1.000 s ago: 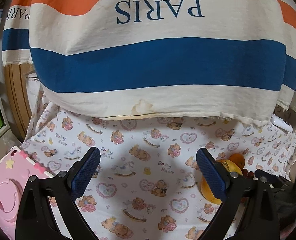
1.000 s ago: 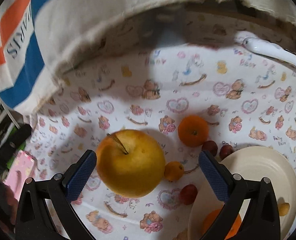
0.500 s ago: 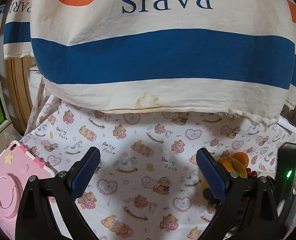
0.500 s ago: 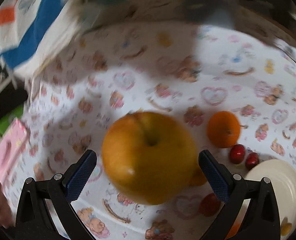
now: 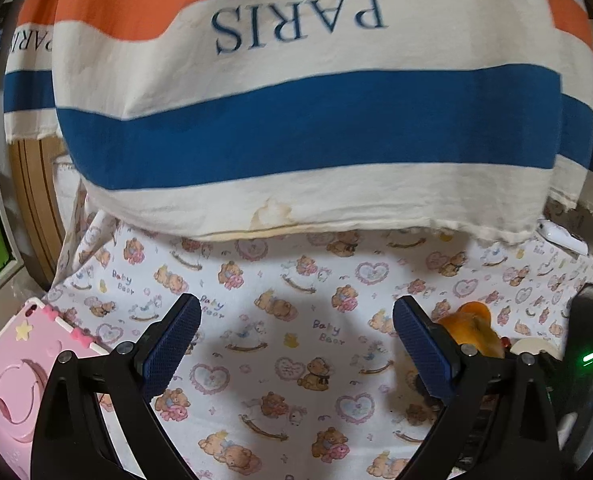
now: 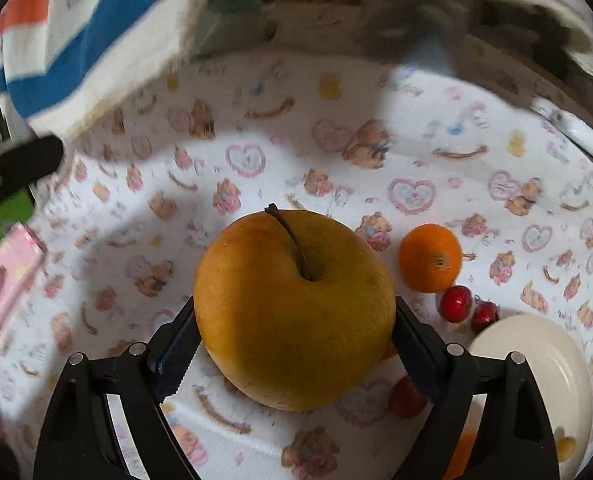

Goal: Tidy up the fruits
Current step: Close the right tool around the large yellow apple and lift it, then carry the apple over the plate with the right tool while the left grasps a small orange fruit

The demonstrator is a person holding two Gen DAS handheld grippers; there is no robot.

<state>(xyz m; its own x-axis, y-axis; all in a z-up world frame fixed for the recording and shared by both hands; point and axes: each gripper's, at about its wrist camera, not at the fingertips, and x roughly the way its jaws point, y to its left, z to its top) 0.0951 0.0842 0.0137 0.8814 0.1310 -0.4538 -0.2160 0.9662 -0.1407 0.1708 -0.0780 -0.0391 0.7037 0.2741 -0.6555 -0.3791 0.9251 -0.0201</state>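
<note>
A large yellow-brown pear-like fruit point(image 6: 294, 308) with a stem sits between the blue pads of my right gripper point(image 6: 294, 344), and both pads press its sides. To its right lie a small orange point(image 6: 430, 258) and two red berries point(image 6: 455, 303). A cream plate point(image 6: 536, 364) at lower right holds an orange piece and a small yellow fruit. My left gripper point(image 5: 296, 344) is open and empty over the bear-print cloth point(image 5: 296, 280). The fruit point(image 5: 472, 332) shows past its right finger.
The person's striped PARIS shirt point(image 5: 296, 100) fills the upper view. A pink case point(image 5: 12, 376) lies at the cloth's left edge. A white object point(image 5: 562, 236) lies at the far right. Another red berry point(image 6: 404, 400) lies under my right finger.
My right gripper moved forward around the large fruit and closed its pads on it. My left gripper stayed open and shifted slightly.
</note>
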